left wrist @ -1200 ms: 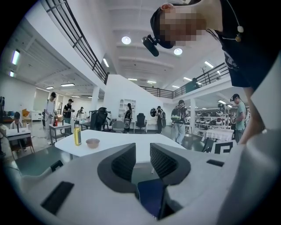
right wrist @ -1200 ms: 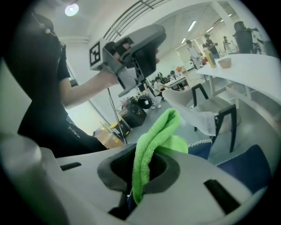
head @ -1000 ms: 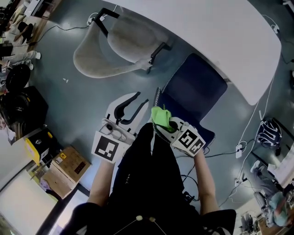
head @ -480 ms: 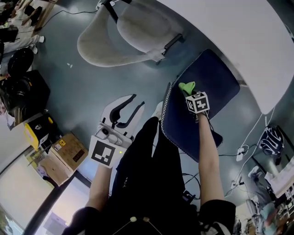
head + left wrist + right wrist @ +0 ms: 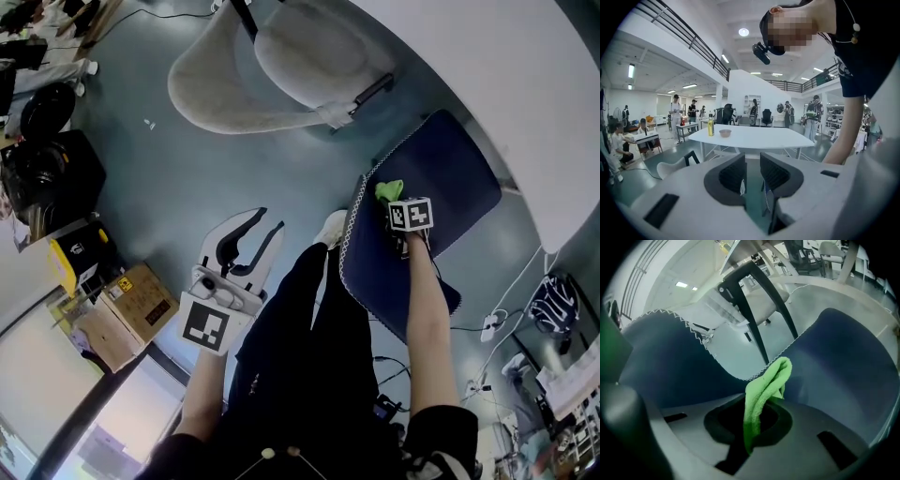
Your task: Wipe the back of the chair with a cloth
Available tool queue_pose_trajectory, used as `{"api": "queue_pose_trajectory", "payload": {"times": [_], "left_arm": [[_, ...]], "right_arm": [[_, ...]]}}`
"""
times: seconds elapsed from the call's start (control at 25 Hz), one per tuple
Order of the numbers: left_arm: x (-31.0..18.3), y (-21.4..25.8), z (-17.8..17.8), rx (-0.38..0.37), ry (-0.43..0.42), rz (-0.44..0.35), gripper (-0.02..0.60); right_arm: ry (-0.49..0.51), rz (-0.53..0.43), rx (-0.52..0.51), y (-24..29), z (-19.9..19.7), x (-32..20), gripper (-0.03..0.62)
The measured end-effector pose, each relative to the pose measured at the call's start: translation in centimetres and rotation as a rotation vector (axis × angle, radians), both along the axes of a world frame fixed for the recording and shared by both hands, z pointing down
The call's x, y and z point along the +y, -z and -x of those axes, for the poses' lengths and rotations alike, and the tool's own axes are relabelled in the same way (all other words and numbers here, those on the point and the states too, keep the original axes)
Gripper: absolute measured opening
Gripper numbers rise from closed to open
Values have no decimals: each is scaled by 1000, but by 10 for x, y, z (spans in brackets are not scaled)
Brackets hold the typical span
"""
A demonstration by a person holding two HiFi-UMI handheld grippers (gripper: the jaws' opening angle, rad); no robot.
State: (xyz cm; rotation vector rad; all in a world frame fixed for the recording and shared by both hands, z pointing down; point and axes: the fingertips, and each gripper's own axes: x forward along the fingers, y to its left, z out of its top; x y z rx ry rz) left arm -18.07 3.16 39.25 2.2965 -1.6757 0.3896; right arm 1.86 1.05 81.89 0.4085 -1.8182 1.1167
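Pinching a green cloth [image 5: 764,390] in the right gripper [image 5: 752,425], clamped tight on it, at the stitched top edge of the navy chair back [image 5: 373,272] — probably placed for wiping. Holding the left gripper [image 5: 246,234] empty, jaws slightly apart, off to the left — clear of the work.

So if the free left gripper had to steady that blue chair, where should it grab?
Probably the stitched top edge of the chair back, coming from above, clear of the cloth. The back is a thin upright panel, bare there, so the open left gripper could straddle it.
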Motion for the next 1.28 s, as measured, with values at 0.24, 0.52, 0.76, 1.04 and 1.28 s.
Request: {"api": "queue_pose_trajectory", "payload": {"times": [0.24, 0.52, 0.76, 1.04, 1.28], "left_arm": [[6, -2, 2, -6, 0, -2, 103], [8, 5, -3, 7, -6, -22, 103], [7, 13, -6, 16, -20, -40, 103], [5, 27, -12, 24, -41, -78, 103], [3, 34, -16, 26, -65, -93, 103]], "right_arm": [[171, -48, 6, 1, 22, 5, 18], [177, -96, -95, 39, 46, -3, 18], [67, -122, -149, 70, 53, -9, 18], [20, -171, -210, 109, 58, -9, 18], [-16, -221, -268, 143, 68, -11, 18]]}}
